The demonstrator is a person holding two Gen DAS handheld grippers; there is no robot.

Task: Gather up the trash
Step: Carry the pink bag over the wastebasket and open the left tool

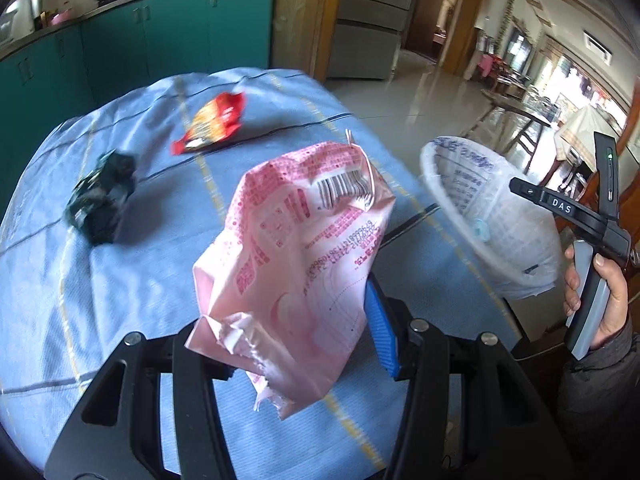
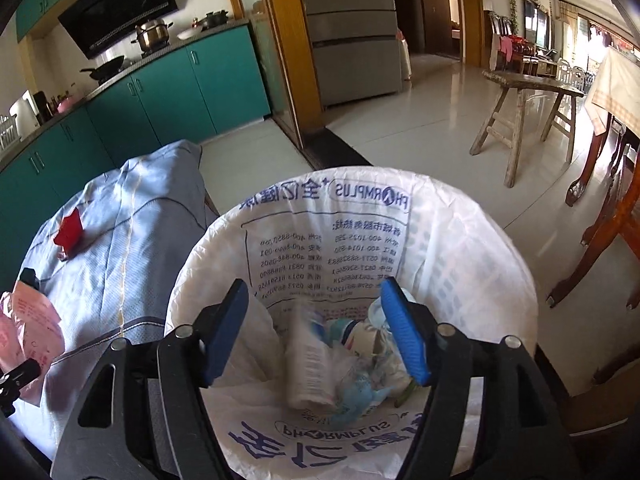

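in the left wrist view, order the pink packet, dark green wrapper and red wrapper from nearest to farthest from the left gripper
1. pink packet, held between the left gripper fingers
2. dark green wrapper, left on the tablecloth
3. red wrapper, farther back, near the middle

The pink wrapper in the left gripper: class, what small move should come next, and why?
Probably carry the pink wrapper sideways over the lined bin and let go. The left gripper is shut on it above the table, while the right gripper stands open over the bin, its jaws empty.
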